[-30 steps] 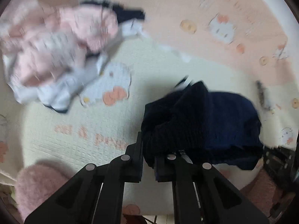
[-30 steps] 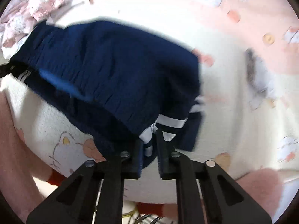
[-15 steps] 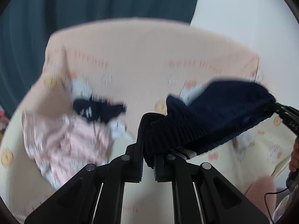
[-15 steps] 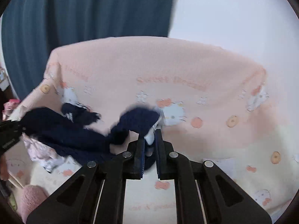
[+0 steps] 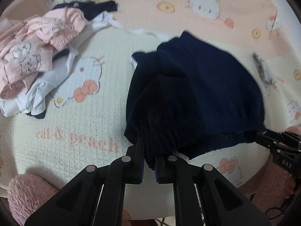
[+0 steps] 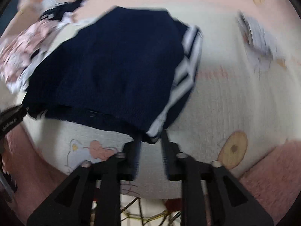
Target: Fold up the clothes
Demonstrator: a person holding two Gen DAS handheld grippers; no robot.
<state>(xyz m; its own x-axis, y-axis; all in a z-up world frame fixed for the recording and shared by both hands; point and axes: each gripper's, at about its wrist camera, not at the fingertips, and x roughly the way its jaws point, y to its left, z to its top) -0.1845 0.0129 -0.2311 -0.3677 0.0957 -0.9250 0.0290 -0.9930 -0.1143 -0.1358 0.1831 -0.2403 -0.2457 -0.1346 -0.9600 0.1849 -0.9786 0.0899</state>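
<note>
A navy knit garment (image 5: 197, 98) with white stripes at one end lies spread on the cream and pink Hello Kitty blanket (image 5: 84, 113). My left gripper (image 5: 149, 162) is shut on its near left corner. In the right wrist view the same garment (image 6: 112, 66) fills the middle, its striped edge (image 6: 186, 69) to the right. My right gripper (image 6: 150, 146) has its fingers apart, the striped corner lying between the tips. The right gripper also shows at the right edge of the left wrist view (image 5: 278, 146).
A heap of pink and white clothes (image 5: 32, 56) with a dark item lies at the far left of the blanket. A small grey object (image 5: 261, 69) lies at the far right. Pink fluffy fabric (image 5: 28, 192) borders the near edge.
Both grippers lifted the navy garment high, then brought it back down flat on the blanket. The right gripper's fingers have spread apart from the striped corner; the left stays clamped.
</note>
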